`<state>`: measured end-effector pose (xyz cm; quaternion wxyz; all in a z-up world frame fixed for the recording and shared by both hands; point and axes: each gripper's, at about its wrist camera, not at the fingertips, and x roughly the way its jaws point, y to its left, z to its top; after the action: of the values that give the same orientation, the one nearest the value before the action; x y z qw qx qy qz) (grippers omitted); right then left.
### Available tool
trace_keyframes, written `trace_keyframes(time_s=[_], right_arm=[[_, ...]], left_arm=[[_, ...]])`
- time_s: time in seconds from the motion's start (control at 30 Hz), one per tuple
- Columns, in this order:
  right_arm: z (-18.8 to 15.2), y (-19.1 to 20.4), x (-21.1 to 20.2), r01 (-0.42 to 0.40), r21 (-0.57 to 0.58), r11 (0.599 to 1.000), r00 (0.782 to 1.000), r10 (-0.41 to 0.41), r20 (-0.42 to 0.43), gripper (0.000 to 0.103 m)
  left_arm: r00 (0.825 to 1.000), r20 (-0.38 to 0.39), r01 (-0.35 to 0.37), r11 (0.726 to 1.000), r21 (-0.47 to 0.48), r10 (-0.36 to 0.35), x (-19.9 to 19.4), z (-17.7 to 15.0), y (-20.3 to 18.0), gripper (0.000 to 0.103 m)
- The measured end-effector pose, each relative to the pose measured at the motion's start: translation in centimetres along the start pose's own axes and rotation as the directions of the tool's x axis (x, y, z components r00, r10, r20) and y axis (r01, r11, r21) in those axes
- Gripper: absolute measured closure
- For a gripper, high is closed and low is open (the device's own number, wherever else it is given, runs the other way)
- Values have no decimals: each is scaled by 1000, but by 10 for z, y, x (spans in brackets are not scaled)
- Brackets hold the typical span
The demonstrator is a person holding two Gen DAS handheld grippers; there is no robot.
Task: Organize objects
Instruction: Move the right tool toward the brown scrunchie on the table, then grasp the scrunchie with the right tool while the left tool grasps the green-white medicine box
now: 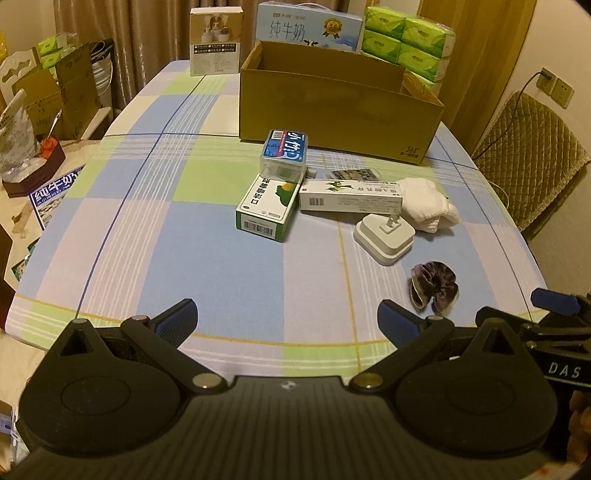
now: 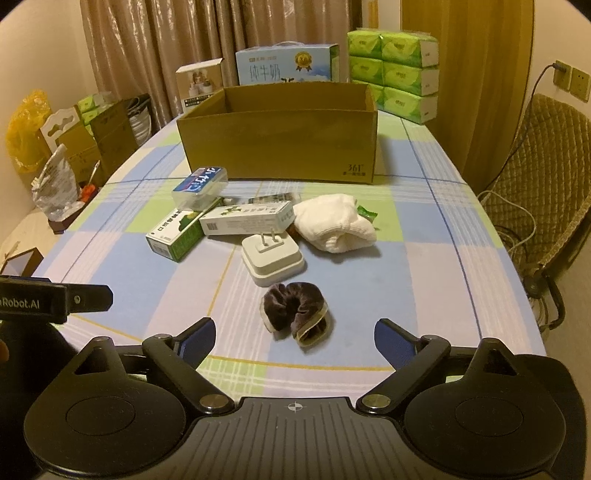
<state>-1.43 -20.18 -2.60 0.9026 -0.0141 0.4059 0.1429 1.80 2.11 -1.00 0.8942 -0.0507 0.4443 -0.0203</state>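
Note:
An open cardboard box (image 1: 332,110) (image 2: 280,147) stands at the table's far side. In front of it lie a clear blue-labelled case (image 1: 284,151) (image 2: 199,186), a green box (image 1: 267,206) (image 2: 177,234), a long white box (image 1: 351,195) (image 2: 245,218), a white cloth (image 1: 424,203) (image 2: 332,221), a white plug adapter (image 1: 384,236) (image 2: 273,258) and a dark purple scrunchie (image 1: 436,286) (image 2: 295,314). My left gripper (image 1: 288,319) is open and empty over the near edge. My right gripper (image 2: 295,339) is open and empty, just short of the scrunchie.
A checked cloth covers the table (image 1: 166,240) (image 2: 424,258). Green tissue packs (image 1: 406,40) (image 2: 399,70), a blue milk carton box (image 1: 306,27) (image 2: 284,64) and a small white box (image 1: 216,40) (image 2: 199,85) stand behind the cardboard box. A quilted chair (image 1: 528,147) (image 2: 535,184) is at the right.

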Motion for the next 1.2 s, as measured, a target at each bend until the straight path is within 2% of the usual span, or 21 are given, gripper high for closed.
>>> trace_keyframes(time_s=[0.2, 0.47, 0.67, 0.77, 0.8, 0.93, 1.2], right_arm=[[4, -4, 28, -7, 9, 1000, 999, 7, -40, 21], [3, -8, 74, -3, 7, 1000, 994, 4, -105, 27], [3, -12, 100, -2, 14, 1000, 991, 4, -135, 38], [3, -12, 105, 9, 10, 1000, 991, -7, -137, 54], [3, -14, 105, 15, 9, 1000, 991, -14, -134, 63], [7, -20, 101, 22, 26, 999, 994, -20, -106, 79], [24, -25, 101, 30, 30, 999, 997, -28, -76, 83]], left_arm=[[1000, -13, -6, 1000, 18, 6, 18, 12, 4, 1], [999, -43, 11, 999, 38, -9, 53, 29, 6, 1], [997, -69, 29, 998, 49, -25, 77, 37, 6, 1], [996, -81, 32, 998, 53, -28, 88, 40, 6, 1], [996, -83, 32, 998, 57, -27, 91, 42, 5, 1], [996, -83, 31, 997, 71, -26, 102, 48, 5, 1], [999, -51, 4, 988, 153, 3, 126, 69, 7, 2]])
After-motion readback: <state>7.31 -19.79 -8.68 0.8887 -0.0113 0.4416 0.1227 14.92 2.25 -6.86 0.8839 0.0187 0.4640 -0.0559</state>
